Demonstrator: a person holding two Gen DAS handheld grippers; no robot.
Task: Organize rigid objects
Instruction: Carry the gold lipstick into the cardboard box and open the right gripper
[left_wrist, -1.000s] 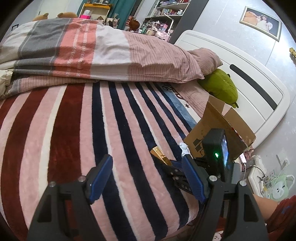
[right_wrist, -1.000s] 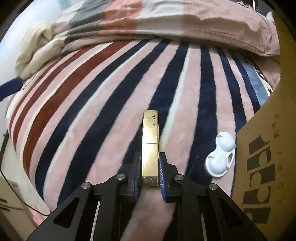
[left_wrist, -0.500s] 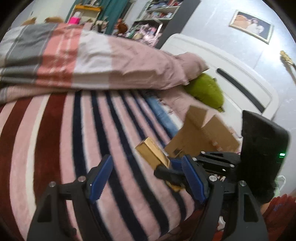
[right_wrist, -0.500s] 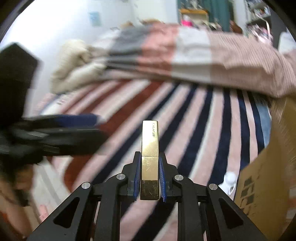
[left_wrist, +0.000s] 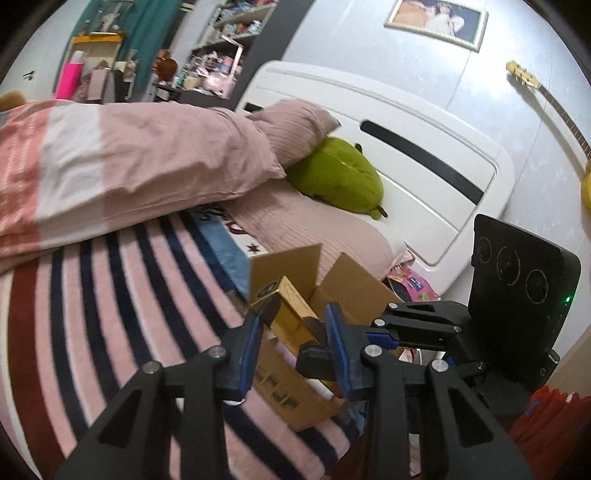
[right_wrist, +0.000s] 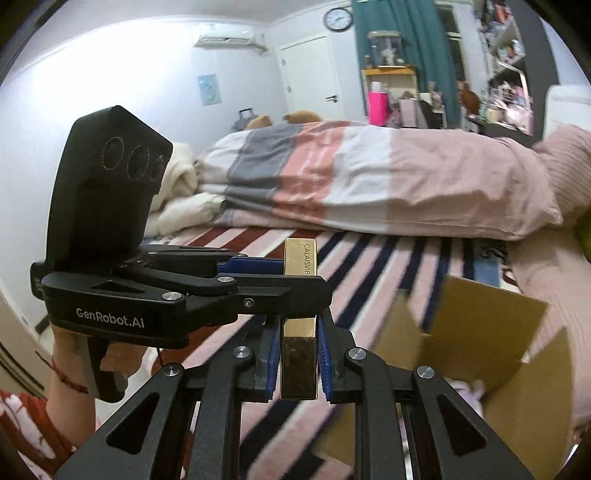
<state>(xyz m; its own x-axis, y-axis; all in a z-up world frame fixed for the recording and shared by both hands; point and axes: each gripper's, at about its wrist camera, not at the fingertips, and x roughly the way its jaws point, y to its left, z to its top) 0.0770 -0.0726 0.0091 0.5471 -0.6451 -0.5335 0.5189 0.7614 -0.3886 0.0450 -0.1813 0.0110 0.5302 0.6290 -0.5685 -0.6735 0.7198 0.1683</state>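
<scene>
Gold box (right_wrist: 299, 347): slim rectangular carton, lettered "CALAISVIP" on its far end, held off the bed above the striped blanket (left_wrist: 110, 314), just left of the cardboard box (right_wrist: 491, 354).

Right gripper (right_wrist: 298, 360): jaws pressed onto the near half of the gold box, one blue pad on each long side; the box points straight away from the wrist.

Left gripper (left_wrist: 291, 354): comes in from the left across the right wrist view, its fingers reaching around the far half of the gold box. In the left wrist view the blue pads stand on either side of the box; the jaws look narrowed about it, but whether they touch it cannot be told.

Step in hand, as judged: a transfer between grippers, or a two-gripper carry, on the way to the cardboard box. The next move calls for one gripper to have sole, firm hold before the other lets go; then the gold box must travel right and down past the raised flaps.

Cardboard box: open, flaps up, standing at the right edge of the bed. Contents: something pale shows low inside in the right wrist view; blurred, not identifiable.

Also present: pink-and-white duvet (right_wrist: 351, 177) at the far side; green plush (left_wrist: 340, 181) against the white headboard (left_wrist: 406, 122).
</scene>
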